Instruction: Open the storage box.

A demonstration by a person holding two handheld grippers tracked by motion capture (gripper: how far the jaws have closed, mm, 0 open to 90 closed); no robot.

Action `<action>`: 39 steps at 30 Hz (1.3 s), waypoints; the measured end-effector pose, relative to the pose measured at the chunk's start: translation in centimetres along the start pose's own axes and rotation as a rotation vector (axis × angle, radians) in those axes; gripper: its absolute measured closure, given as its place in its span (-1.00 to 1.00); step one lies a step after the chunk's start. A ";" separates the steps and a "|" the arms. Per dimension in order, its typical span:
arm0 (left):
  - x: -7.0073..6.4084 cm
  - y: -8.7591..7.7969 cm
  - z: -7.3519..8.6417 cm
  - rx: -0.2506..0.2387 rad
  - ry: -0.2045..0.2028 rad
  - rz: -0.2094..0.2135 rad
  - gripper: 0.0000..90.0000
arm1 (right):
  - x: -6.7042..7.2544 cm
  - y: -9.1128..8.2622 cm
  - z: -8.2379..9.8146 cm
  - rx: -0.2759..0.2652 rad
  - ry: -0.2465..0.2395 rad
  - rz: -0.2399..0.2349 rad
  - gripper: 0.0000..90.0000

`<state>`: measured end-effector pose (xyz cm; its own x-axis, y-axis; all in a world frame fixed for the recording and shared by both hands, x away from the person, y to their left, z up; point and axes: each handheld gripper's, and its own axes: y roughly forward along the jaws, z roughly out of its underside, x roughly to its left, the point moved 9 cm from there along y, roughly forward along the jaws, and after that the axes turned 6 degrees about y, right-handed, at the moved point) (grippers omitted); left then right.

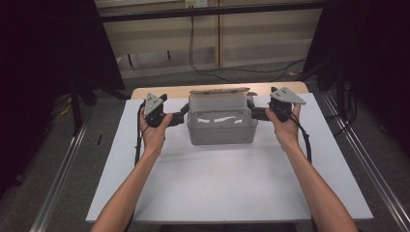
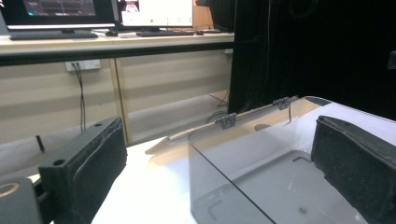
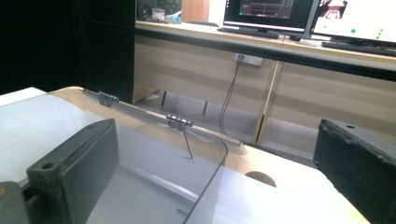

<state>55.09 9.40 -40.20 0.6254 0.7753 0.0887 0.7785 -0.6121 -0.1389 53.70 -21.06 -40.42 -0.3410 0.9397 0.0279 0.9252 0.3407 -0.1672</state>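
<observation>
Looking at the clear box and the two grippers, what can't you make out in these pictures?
- High view: whether the left gripper and right gripper touch the box; too small.
- Left gripper view: the box's near corner, cut off by the bottom edge.
- Right gripper view: the box's floor, blurred by its clear wall.

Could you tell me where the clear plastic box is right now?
In the high view, the clear plastic box sits at the table's far middle, lid open, between the left hand-held gripper and the right one.
</observation>
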 end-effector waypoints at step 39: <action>-1.0 -11.2 4.4 -0.004 -0.067 -0.099 -0.94 | 1.7 -11.0 3.5 -0.061 0.025 0.024 -1.00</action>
<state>45.54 16.18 -43.08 0.5408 0.8404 0.0359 0.8364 -0.5328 -0.1286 42.36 -23.30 -41.95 -0.3154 0.9477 0.0497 0.9416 0.3190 -0.1079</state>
